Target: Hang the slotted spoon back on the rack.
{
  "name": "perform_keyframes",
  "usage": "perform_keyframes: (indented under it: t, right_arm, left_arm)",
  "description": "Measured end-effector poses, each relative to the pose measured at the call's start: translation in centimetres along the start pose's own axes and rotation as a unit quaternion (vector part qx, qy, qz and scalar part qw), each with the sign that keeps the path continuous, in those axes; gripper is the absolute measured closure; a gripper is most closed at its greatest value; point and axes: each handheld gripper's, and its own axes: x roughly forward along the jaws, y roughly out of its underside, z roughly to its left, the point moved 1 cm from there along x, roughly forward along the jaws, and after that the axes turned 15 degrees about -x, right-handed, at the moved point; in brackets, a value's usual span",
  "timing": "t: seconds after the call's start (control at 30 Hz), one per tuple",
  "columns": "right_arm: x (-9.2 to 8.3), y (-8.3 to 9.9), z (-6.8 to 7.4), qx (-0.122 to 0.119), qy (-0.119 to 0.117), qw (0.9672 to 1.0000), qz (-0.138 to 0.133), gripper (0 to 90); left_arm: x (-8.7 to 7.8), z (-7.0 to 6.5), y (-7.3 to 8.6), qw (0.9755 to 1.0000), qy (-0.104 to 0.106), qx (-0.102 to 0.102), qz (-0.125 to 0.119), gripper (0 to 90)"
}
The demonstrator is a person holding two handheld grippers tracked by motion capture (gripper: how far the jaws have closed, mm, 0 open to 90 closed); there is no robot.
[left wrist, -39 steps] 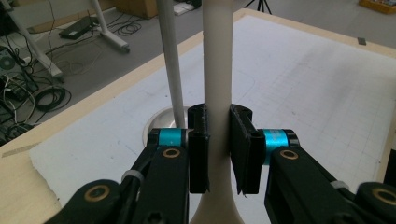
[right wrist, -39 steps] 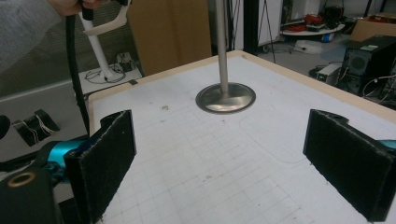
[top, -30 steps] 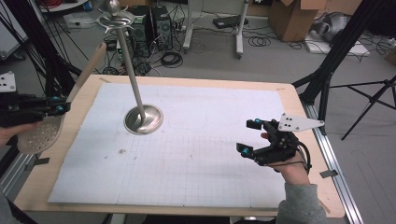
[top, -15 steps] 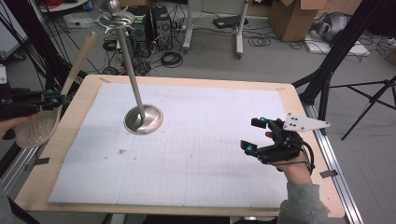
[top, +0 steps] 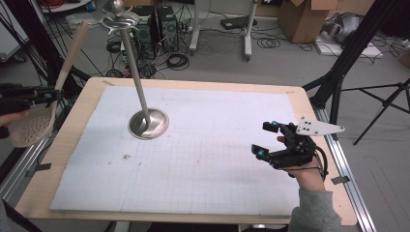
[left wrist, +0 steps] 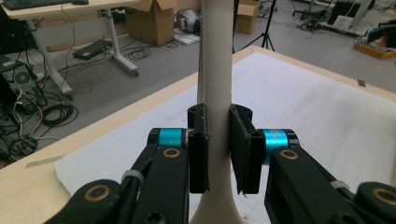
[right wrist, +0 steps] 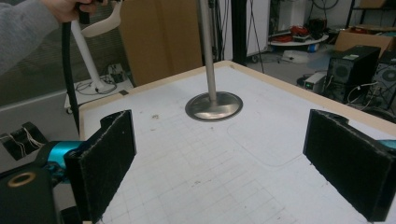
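Two grippers are in play. The left gripper is clamped on the handle of a pale slotted spoon, pads pressing the handle from both sides in the left gripper view; in the high view it sits off the table's left edge, w/ the perforated bowl hanging low beside the frame and the handle slanting up and away. The right gripper hangs released over the table's right side, jaws wide apart w/ nothing between them, near the white mat but not touching anything that can be seen. Between the two, on the mat, stands a metal stand: round base, slim pole, hooks at the top. Judged step: spoon is picked up and carried, prob. headed for a hook on that stand. Next move likely calls for swinging the spoon in toward the pole top and lining up the handle end w/ a hook; whether the handle has a hole can't be made out. The spoon is well apart from the stand for now.
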Motion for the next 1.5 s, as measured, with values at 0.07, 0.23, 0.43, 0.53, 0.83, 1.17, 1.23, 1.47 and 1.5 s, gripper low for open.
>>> perform_keyframes:
  t: [0.07,0.23,0.43,0.53,0.83,1.17,1.23,1.47,1.5]
  right_arm:
    - [-0.1,0.0,0.0,-0.001,-0.001,1.0000,-0.001,8.2]
    - [-0.1,0.0,0.0,-0.002,0.000,1.0000,0.000,8.2]
    - [-0.2,0.0,-0.1,-0.003,-0.001,1.0000,-0.004,8.2]
    - [-0.3,0.0,0.0,-0.003,-0.002,1.0000,-0.004,8.2]
    - [-0.4,-0.1,-0.1,-0.004,-0.003,1.0000,-0.005,8.2]
    - [-0.6,0.0,-0.3,-0.005,0.002,1.0000,-0.004,8.2]
    - [-0.7,0.0,-0.3,-0.002,0.003,1.0000,-0.005,8.2]
    - [-1.2,0.0,-0.4,-0.001,0.008,0.9999,-0.013,8.2]
    - [-1.2,0.0,-0.4,-0.002,0.009,0.9999,-0.012,8.1]
  left_arm:
    - [-0.1,0.1,-0.1,0.9999,0.012,-0.005,-0.006,77.8]
    - [0.0,0.6,-0.1,0.9999,0.011,-0.012,-0.004,77.8]
    - [0.3,1.0,0.1,0.9998,0.010,-0.018,0.000,77.8]
    - [0.4,1.2,0.1,0.9997,0.012,-0.020,0.002,77.8]
    - [0.7,1.5,0.0,0.9994,0.017,-0.030,0.004,77.8]
    - [1.3,1.6,-0.1,0.9988,0.034,-0.034,0.005,77.7]
    - [1.4,1.6,-0.1,0.9988,0.034,-0.036,0.007,77.7]
    - [1.8,1.7,-0.1,0.9987,0.035,-0.036,0.009,77.7]
    - [1.9,1.7,-0.1,0.9986,0.036,-0.038,0.008,77.7]
